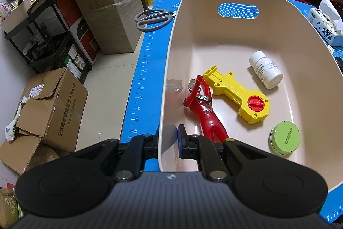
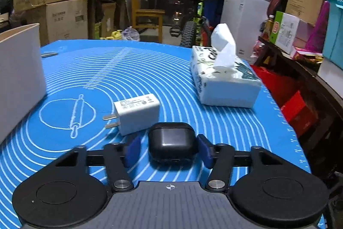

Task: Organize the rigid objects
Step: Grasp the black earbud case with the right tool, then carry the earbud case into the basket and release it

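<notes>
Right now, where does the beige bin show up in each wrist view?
Left wrist: the beige bin fills the centre and right, with the left claw clamped on its near wall.
Right wrist: only its outer wall shows, at the left edge.
Shared landmark: the tissue pack on the blue mat.

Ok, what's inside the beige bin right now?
The beige bin holds a red figure, yellow toy, white bottle and green tin. The left gripper hides its near corner.

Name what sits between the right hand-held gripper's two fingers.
A black earbud case on the blue mat; right wrist view.
</notes>
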